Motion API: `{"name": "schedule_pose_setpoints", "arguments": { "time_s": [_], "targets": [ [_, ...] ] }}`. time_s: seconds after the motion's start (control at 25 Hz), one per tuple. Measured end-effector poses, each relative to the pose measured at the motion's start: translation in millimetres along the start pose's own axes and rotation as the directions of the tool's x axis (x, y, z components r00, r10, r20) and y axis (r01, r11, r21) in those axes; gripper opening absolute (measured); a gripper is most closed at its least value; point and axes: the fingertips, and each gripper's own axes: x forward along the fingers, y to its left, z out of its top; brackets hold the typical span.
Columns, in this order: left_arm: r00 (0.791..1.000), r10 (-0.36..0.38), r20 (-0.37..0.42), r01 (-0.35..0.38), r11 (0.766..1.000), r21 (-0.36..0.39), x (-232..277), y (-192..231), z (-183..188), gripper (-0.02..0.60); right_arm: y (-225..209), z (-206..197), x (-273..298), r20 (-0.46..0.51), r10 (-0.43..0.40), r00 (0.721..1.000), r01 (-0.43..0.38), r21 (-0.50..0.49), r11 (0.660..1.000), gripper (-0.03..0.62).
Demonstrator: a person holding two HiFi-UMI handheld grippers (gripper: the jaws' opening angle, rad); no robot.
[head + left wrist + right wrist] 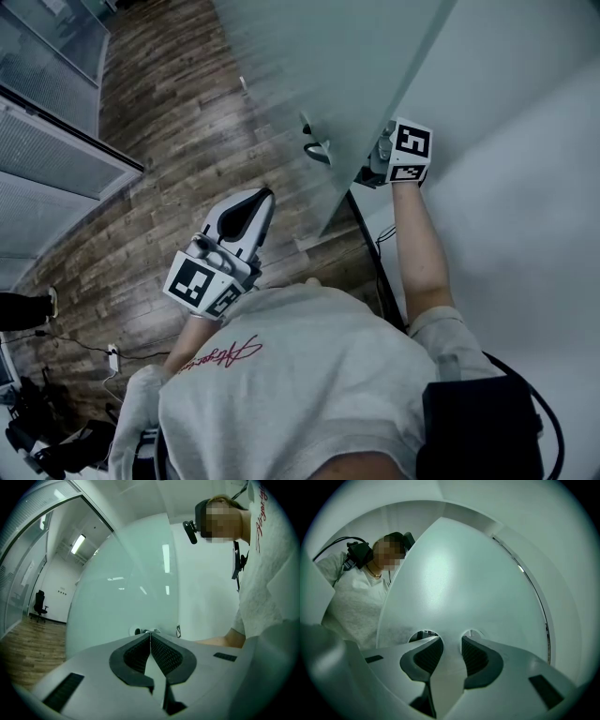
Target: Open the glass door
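The frosted glass door (309, 66) stands swung out from the white wall, seen from above. Its metal lever handle (319, 150) sticks out on the near face. My right gripper (367, 175) reaches round the door's edge on the far face. In the right gripper view, that gripper (451, 639) has its jaws set wide and closed on a pale bar of the door handle (451, 656), with the door (459, 583) right in front. My left gripper (265, 194) hangs shut and holds nothing, short of the near face. It (150, 633) points at the door (122, 602).
Wooden floor (178, 112) stretches left of the door. A glass partition with blinds (47, 150) runs along the far left. The white wall (525, 141) is on the right, with a black cable (380, 244) at its foot. An office chair (40, 604) stands far off in the room.
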Motion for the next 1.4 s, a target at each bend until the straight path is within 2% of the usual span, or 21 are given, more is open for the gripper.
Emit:
{"name": "schedule_pose_setpoints", "arguments": {
  "time_s": [0.84,1.2,1.4],
  "targets": [
    [1.0,-0.024,-0.012,0.024,1.0,0.019,24.8,-19.6,0.1,0.018,-6.9,8.8,-32.9,0.004,0.052,0.999,-0.052,0.016,0.999,0.13],
    [1.0,0.013,-0.023,-0.012,1.0,0.013,15.7,-14.0,-7.6,0.018,-5.9,17.4,-30.6,0.001,0.042,0.999,-0.042,-0.016,0.999,0.132],
    [1.0,0.018,-0.022,-0.018,1.0,0.01,13.2,-15.4,-5.6,0.018,-6.7,18.4,-31.9,-0.013,0.051,0.999,-0.051,0.006,0.999,0.132]
  ]
}}
